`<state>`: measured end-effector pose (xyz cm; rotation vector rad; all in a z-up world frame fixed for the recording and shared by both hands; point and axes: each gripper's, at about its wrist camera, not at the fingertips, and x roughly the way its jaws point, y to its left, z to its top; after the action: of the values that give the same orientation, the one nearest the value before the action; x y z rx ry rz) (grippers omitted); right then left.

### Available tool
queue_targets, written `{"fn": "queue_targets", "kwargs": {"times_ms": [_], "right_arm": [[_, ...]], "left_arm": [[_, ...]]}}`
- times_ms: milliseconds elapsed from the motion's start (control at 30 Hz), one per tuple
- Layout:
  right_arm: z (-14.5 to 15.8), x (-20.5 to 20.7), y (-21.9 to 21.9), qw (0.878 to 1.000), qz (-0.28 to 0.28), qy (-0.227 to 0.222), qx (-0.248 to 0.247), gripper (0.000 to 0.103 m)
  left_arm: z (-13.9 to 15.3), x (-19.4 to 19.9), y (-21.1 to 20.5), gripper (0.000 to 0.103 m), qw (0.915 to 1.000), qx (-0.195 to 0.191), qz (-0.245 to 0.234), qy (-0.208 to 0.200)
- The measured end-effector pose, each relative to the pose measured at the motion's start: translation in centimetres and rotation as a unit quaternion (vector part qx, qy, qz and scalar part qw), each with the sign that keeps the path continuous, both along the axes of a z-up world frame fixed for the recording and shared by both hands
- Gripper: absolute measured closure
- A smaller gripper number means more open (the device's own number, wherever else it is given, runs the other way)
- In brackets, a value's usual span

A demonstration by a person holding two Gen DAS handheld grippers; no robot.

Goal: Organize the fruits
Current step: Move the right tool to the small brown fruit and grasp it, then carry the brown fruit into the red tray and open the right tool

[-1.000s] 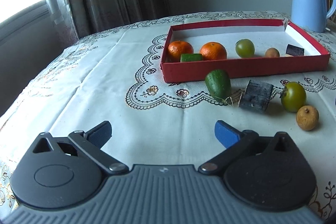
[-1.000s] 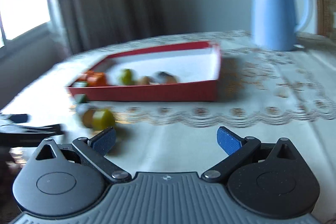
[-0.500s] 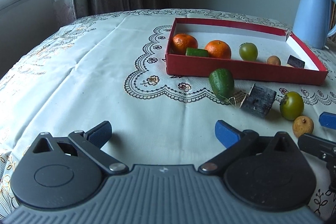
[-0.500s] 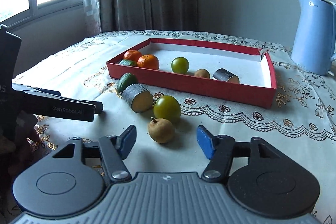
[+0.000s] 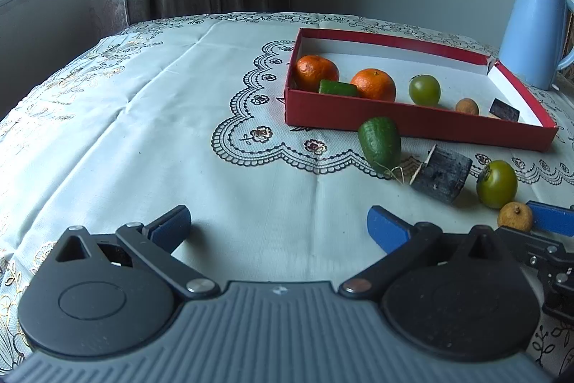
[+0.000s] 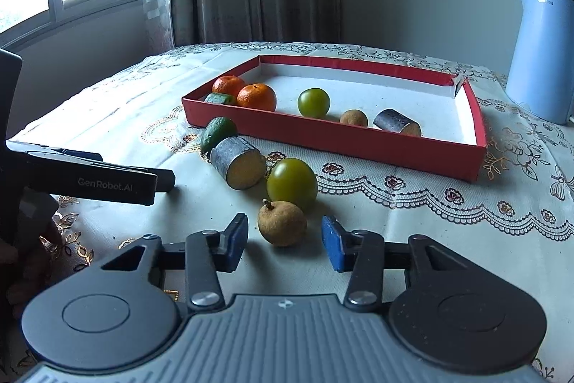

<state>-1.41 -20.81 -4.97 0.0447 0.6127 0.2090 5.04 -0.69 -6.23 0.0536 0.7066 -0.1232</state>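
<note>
A small brown round fruit (image 6: 282, 223) lies on the tablecloth between the jaws of my right gripper (image 6: 284, 225). The jaws are closing, with a thin gap still showing on each side of the fruit. Just behind it sit a green round fruit (image 6: 292, 183), a cut dark cylinder piece (image 6: 238, 162) and a green oval fruit (image 6: 217, 131). The red tray (image 6: 340, 139) holds two oranges, a green piece, a green round fruit, a brown fruit and another cut piece. My left gripper (image 5: 278, 218) hovers open and empty over bare cloth, left of the loose fruits.
A light blue kettle (image 6: 541, 52) stands right of the tray, at the table's back. My left gripper's black finger (image 6: 89, 178) reaches in from the left, close to the cut piece. Curtains and a window lie beyond the table's far edge.
The right gripper swung to face the loose fruits, moved up to the brown fruit and narrowed its jaws around it. The left gripper's view rolled slightly; its jaws stayed wide.
</note>
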Motion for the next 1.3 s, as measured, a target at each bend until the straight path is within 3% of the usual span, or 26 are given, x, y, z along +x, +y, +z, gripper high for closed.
{"fn": "queue_targets", "kwargs": {"times_ms": [333, 667, 933, 1100, 1300], "right_arm": [[-0.1, 0.1, 0.2, 1.000, 0.001, 0.001, -0.002, 0.075], [0.3, -0.8, -0.4, 1.000, 0.003, -0.008, 0.016, 0.075], [3.2, -1.5, -1.5, 0.999, 0.000, -0.039, 0.024, 0.075], [4.8, -0.8, -2.6, 0.998, -0.013, -0.054, 0.011, 0.075], [4.3, 2.1, -4.1, 0.998, -0.044, -0.044, -0.012, 0.075]], "left_arm": [[0.0, 0.0, 0.0, 0.000, 1.0000, 0.000, 0.000, 0.000], [0.0, 0.0, 0.0, 0.000, 1.0000, 0.000, 0.000, 0.000], [0.0, 0.0, 0.0, 0.000, 1.0000, 0.000, 0.000, 0.000], [0.0, 0.0, 0.0, 0.000, 1.0000, 0.000, 0.000, 0.000], [0.0, -0.1, 0.0, 0.000, 1.0000, 0.000, 0.000, 0.000]]}}
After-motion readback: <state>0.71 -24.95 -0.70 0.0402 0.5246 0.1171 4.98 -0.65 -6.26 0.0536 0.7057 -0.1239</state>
